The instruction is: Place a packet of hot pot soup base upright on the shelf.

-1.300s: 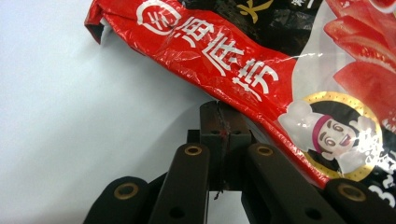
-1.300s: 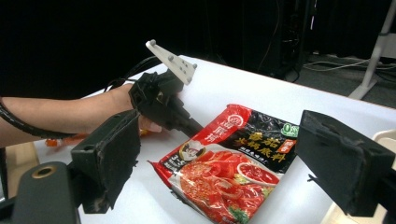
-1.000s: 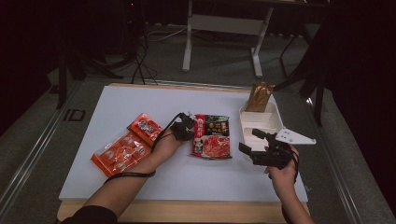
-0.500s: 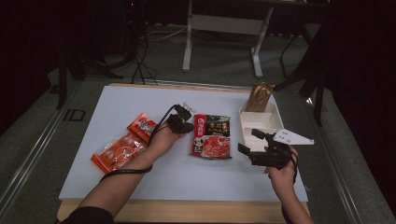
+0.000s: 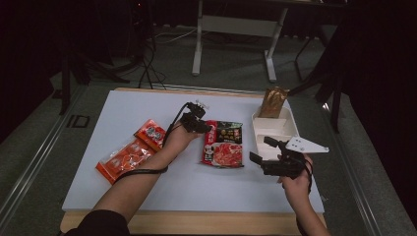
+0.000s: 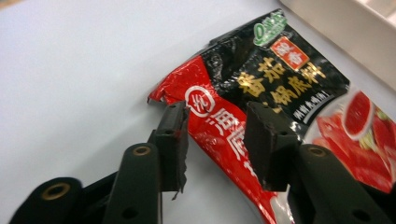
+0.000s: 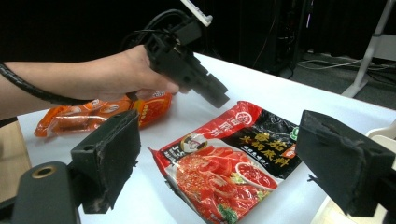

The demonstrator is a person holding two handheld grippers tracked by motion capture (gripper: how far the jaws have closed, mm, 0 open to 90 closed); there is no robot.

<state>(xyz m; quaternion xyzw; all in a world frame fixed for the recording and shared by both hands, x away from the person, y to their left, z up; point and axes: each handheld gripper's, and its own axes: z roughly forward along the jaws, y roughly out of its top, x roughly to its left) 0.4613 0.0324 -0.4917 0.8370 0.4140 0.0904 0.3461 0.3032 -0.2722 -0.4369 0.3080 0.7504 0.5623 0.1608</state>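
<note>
White tabletop [image 5: 147, 196] nearest; the right gripper [image 5: 269, 155] waits with jaws spread, holding nothing. Farther in, the left gripper [image 5: 199, 126] has just been opening its jaws, the glossy red-and-black sauce packet [image 5: 223, 143] lying flat beneath, ungrasped. Judging so, placement into the white plastic tray [image 5: 290, 127] remains.

My left gripper [image 5: 202, 126] is black with brass-ringed screw holes and a looping cable; my right gripper [image 5: 265, 151] wears a grey triangular plate.
</note>
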